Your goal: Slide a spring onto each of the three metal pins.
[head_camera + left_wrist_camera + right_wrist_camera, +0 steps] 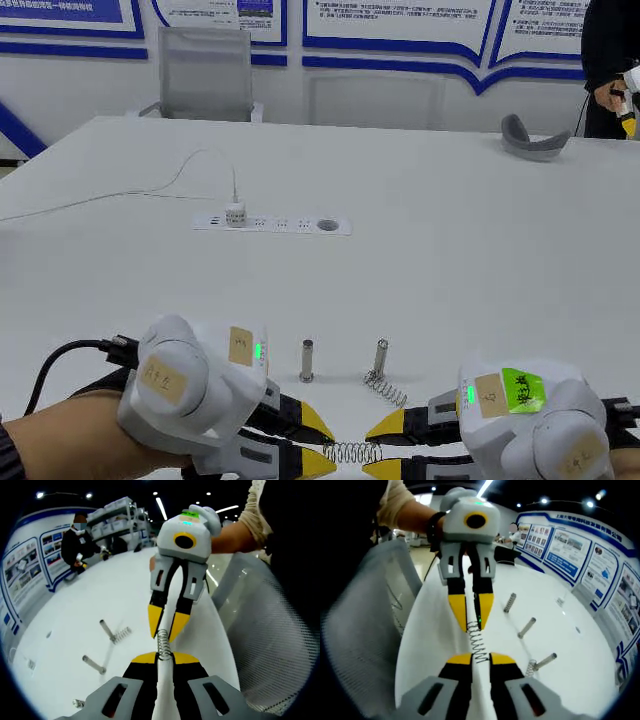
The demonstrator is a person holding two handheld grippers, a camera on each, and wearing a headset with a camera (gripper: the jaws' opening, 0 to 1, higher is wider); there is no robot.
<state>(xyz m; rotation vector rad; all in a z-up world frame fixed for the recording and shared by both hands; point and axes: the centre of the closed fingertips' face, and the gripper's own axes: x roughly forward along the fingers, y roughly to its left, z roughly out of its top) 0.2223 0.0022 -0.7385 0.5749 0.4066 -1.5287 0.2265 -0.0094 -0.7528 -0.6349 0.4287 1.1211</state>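
A steel spring (350, 453) spans the gap between my two grippers at the table's near edge. My left gripper (322, 443) is shut on one end of the spring (162, 642). My right gripper (383, 446) is shut on the other end of the spring (477, 645). Past them a bare metal pin (307, 360) stands upright. To its right a second pin (380, 357) has a loose spring (386, 388) lying against its foot. In the right gripper view a third pin (510, 602) wears a spring.
A white power strip (272, 223) with a plug (236, 214) and cable lies mid-table. A grey curved object (533, 140) rests at the far right. A grey chair (205, 75) stands behind the table, and a person (610, 60) is at the far right.
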